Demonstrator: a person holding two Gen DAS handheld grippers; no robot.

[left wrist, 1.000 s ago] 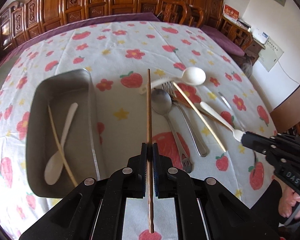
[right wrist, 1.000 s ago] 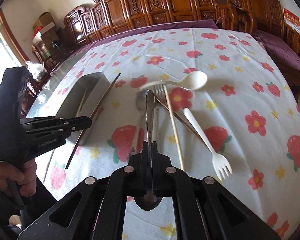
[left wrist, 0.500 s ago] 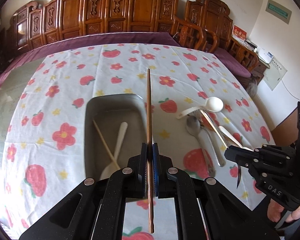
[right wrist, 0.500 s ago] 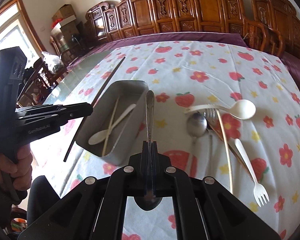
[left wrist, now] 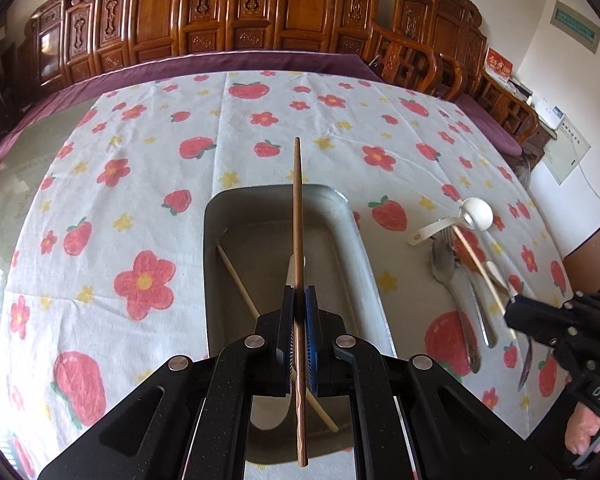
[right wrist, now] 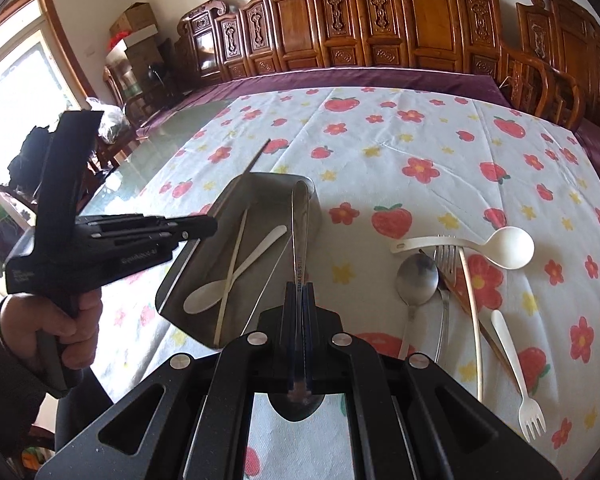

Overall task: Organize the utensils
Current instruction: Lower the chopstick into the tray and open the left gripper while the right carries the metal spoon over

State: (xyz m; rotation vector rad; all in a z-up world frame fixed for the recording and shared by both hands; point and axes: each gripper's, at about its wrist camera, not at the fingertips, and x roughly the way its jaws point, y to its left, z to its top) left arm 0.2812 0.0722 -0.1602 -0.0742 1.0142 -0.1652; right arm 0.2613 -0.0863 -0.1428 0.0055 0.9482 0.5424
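The left gripper [left wrist: 299,300] is clamped on a brown chopstick [left wrist: 298,216], which runs straight forward between its blue pads over a metal tray [left wrist: 374,280]. The right gripper [right wrist: 299,292] is clamped on a steel spoon [right wrist: 299,224] held by the handle, bowl toward the camera, with the handle reaching out over the near right part of the tray [right wrist: 314,216].

The tray sits on a tabletop [left wrist: 140,184] covered by a cloth printed with strawberries and flowers. Inside it lie a white spoon [right wrist: 236,276] and a pale chopstick [right wrist: 231,276] crossing each other. In the left wrist view the gripper hides most of that white spoon, and only part of the pale chopstick [left wrist: 238,276] shows; the right wrist view shows both in full.

To the right of the tray, loose on the cloth, lies a cluster of utensils: a white ladle [right wrist: 496,246], a metal spoon [right wrist: 416,280], a metal fork [right wrist: 445,268], another pale chopstick [right wrist: 471,300] and, partly under it, a brown one whose ends are hidden. A white fork [right wrist: 518,376] lies beside them, clear only in the right wrist view; in the left wrist view the right gripper [left wrist: 518,314] covers its lower end.

The right wrist view also shows the left gripper [right wrist: 208,226] from the side, held by a hand [right wrist: 56,332], with the brown chopstick's tip [right wrist: 258,158] sticking out past the tray's far edge. Carved wooden chairs [left wrist: 240,12] line the far side.
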